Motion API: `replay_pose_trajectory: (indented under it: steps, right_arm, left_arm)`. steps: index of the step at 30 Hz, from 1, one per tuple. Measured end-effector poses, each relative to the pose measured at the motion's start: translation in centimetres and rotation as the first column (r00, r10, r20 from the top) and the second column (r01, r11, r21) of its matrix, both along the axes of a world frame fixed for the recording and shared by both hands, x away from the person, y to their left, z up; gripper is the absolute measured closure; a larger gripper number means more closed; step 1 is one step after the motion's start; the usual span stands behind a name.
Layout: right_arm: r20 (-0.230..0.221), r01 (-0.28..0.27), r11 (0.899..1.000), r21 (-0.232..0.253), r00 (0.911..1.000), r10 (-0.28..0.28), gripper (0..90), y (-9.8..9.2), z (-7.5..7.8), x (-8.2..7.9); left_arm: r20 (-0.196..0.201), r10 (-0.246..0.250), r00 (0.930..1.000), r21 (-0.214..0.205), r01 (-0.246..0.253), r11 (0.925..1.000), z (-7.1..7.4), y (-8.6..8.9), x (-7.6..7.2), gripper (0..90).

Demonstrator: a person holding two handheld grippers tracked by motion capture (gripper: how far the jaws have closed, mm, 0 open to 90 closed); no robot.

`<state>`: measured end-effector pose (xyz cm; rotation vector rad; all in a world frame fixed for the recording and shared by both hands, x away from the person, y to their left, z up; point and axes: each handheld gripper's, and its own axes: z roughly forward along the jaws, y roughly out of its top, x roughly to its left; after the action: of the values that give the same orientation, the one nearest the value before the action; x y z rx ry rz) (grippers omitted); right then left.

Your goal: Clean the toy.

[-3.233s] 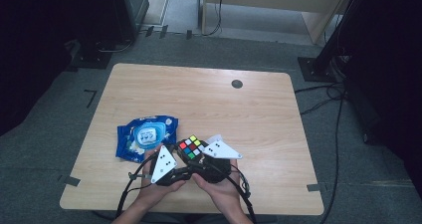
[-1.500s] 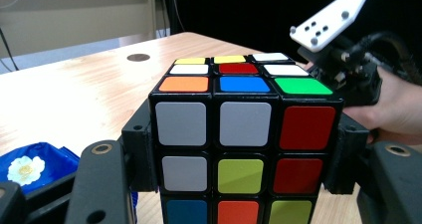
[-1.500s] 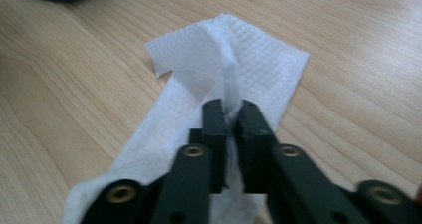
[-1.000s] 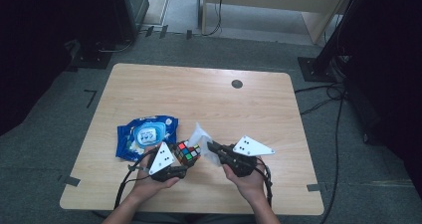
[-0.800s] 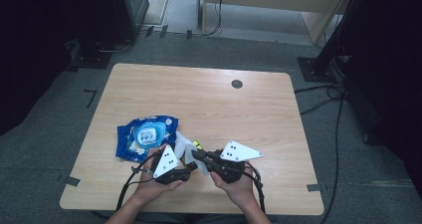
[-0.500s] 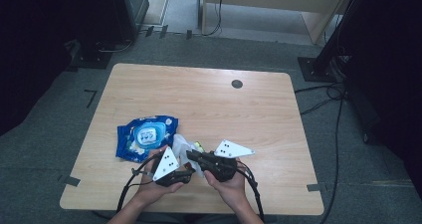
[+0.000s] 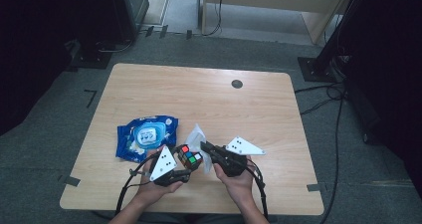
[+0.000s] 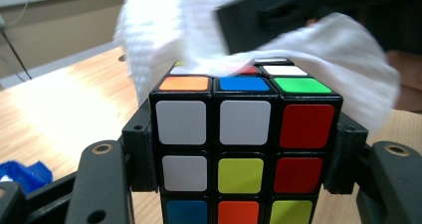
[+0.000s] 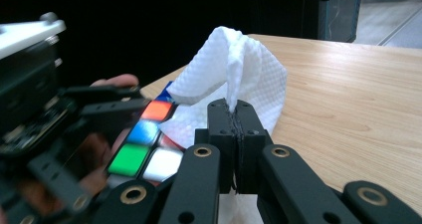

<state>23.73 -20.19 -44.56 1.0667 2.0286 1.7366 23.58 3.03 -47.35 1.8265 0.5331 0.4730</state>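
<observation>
**Cube clamped, wipe laid on its top face**

At the left of the wooden table lies a blue pack of wet wipes, lid up. Just beside it, near the front edge, the left gripper clamps a scrambled puzzle cube between its jaws, one pad pressing each side, with the cube held off the tabletop. A white wipe drapes onto the cube's top face, touching the upper stickers. Right of the cube, the right gripper has its jaws pressed together on a fold of that wipe, which bunches up above the fingertips. A hand grasps this gripper from below.
</observation>
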Motion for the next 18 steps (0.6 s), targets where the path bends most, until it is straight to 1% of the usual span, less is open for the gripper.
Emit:
replay_pose_trajectory:
  steps: [1,2,4,5,6,8,10,12,14,16,18]
  right_arm:
    - [0.004,-0.007,1.000,-0.004,1.0000,0.007,89.5,0.0,0.0,-0.1]
    - [0.010,-0.024,1.000,-0.005,0.9996,0.025,89.5,0.1,0.1,-0.4]
    - [0.018,-0.060,0.998,-0.005,0.9980,0.060,89.5,0.6,0.2,-0.8]
    - [0.027,-0.088,0.996,-0.010,0.9958,0.088,89.5,1.0,0.2,-1.0]
    - [0.033,-0.106,0.994,-0.010,0.9938,0.107,89.5,1.5,0.2,-1.2]
    - [0.040,-0.124,0.992,-0.017,0.9914,0.125,89.5,2.2,0.4,-1.4]
    - [0.039,-0.137,0.990,-0.013,0.9898,0.137,89.5,2.7,0.4,-1.4]
    - [0.033,-0.127,0.992,0.003,0.9914,0.127,89.4,2.7,0.3,-1.2]
    - [0.027,-0.104,0.995,0.006,0.9943,0.103,89.4,2.5,0.2,-0.9]
    - [0.019,-0.059,0.998,0.008,0.9981,0.059,89.4,1.9,0.0,-0.5]
    - [0.013,-0.020,1.000,0.013,0.9997,0.020,89.5,1.1,-0.3,-0.1]
  left_arm:
    - [-0.011,0.019,0.9998,-0.004,-0.019,0.9998,0.0,0.1,0.2,34.5]
    - [-0.022,0.031,0.9993,-0.008,-0.031,0.9995,0.0,0.1,0.3,34.5]
    - [-0.038,0.045,0.9983,-0.005,-0.045,0.9990,0.0,0.2,0.5,34.5]
    - [-0.041,0.045,0.9981,-0.001,-0.045,0.9990,0.0,0.2,0.5,34.5]
    - [-0.041,0.042,0.9982,0.002,-0.042,0.9991,0.0,0.1,0.5,34.5]
    - [-0.029,0.031,0.9991,0.013,-0.031,0.9994,-0.1,-0.3,0.2,34.5]
    - [-0.013,0.011,0.9999,0.030,-0.011,0.9995,-0.2,-0.7,-0.2,34.5]
    - [-0.004,-0.010,0.9999,0.034,0.010,0.9994,-0.3,-1.1,-0.5,34.5]
    - [0.000,-0.015,0.9999,0.032,0.015,0.9994,-0.3,-1.1,-0.6,34.5]
    - [-0.005,-0.012,0.9999,0.022,0.013,0.9997,-0.2,-0.9,-0.5,34.5]
    - [-0.011,-0.008,0.9999,0.013,0.008,0.9999,-0.1,-0.6,-0.3,34.5]
